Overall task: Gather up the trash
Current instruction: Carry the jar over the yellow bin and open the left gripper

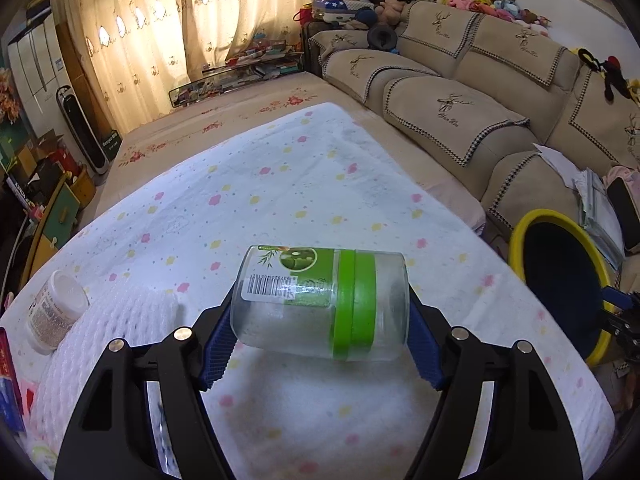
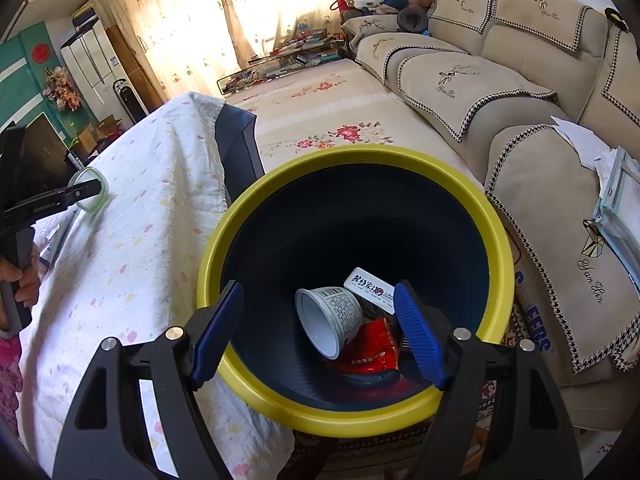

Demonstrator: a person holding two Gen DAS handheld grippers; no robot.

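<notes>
The left gripper (image 1: 320, 336) clamps its jaws endwise on a light, slippery clear jar (image 1: 320, 300); the right gripper's (image 2: 320, 332) gape empty.

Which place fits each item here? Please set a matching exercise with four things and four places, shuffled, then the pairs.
Things:
1. glass jar
2. paper cup
3. small white bottle
4. papers

Places:
A. inside the yellow-rimmed bin
B. on the sofa
C. between the left gripper pads
D. lying on the table's left edge

Pairs: 1-C, 2-A, 3-D, 4-B
</notes>
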